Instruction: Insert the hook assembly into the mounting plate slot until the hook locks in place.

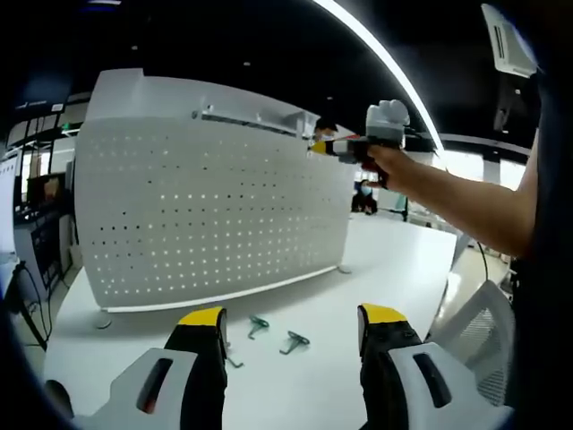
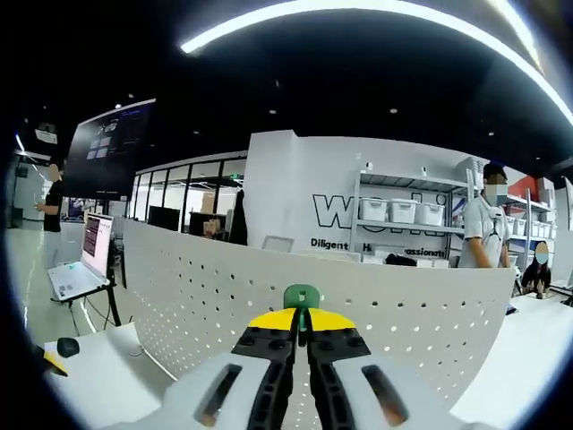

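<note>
Right gripper view: your right gripper (image 2: 301, 324) is pinching a green plastic hook (image 2: 302, 296) at 12 o'clock, against the white perforated mounting plate (image 2: 376, 313). Your left gripper (image 1: 291, 322) is gaping wide; two green hooks (image 1: 277, 334) are lying on the table (image 1: 394, 260).

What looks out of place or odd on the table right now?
Nothing looks damaged or spilled. Two green hooks lie loose on the white table in front of the upright perforated panel, beyond the open left tool. The right tool is shut on another green hook.

White table (image 1: 394, 269): pegboard (image 1: 206, 206) standing, green hooks (image 1: 294, 340) lying.
</note>
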`<state>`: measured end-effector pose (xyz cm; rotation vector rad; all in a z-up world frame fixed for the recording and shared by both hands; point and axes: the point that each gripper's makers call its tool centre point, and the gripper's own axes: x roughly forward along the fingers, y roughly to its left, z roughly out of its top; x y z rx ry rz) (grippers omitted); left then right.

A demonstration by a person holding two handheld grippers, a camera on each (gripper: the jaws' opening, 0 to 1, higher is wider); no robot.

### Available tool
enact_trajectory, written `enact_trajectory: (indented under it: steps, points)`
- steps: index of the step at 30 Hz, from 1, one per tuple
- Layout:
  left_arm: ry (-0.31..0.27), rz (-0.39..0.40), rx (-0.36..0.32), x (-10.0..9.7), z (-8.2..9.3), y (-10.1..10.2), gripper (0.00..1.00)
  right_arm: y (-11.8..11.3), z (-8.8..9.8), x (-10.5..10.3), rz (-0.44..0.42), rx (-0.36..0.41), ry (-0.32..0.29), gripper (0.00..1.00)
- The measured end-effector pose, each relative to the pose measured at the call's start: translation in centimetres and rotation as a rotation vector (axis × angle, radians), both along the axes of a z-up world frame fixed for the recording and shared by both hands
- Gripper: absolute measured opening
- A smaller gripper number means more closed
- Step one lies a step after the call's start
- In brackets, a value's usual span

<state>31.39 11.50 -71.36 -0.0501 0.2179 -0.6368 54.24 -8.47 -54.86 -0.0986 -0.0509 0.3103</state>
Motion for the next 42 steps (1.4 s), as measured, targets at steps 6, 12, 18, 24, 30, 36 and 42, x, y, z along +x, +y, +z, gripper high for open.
enact_trajectory:
  steps: [6, 12, 18, 24, 30, 36, 42]
  points:
    - [0.008, 0.006, -0.001, 0.1, -0.1, 0.1, 0.6, -0.1, -0.2, 1.3, -0.011, 0.004, 0.009, 0.02]
    - [0.016, 0.013, 0.0, 0.4, -0.3, 0.4, 0.59, -0.2, -0.9, 2.3, -0.022, 0.004, 0.021, 0.02]
    - [0.021, 0.015, 0.0, 0.7, -0.4, 0.5, 0.59, -0.1, -1.5, 3.4, -0.034, -0.013, 0.034, 0.02]
    - [0.024, 0.018, -0.005, 1.2, -0.3, 0.7, 0.58, -0.1, -1.9, 3.9, -0.039, -0.021, 0.039, 0.02]
    - [0.028, 0.027, -0.014, 1.4, -0.3, 1.0, 0.58, 0.1, -1.8, 4.1, -0.054, -0.039, 0.025, 0.02]
    - [0.029, 0.032, -0.018, 1.6, -0.3, 1.2, 0.57, 0.1, -1.9, 4.3, -0.094, -0.123, 0.005, 0.03]
    - [0.031, 0.039, -0.022, 1.5, -0.3, 1.5, 0.56, 0.3, -2.0, 4.4, -0.167, -0.305, -0.029, 0.03]
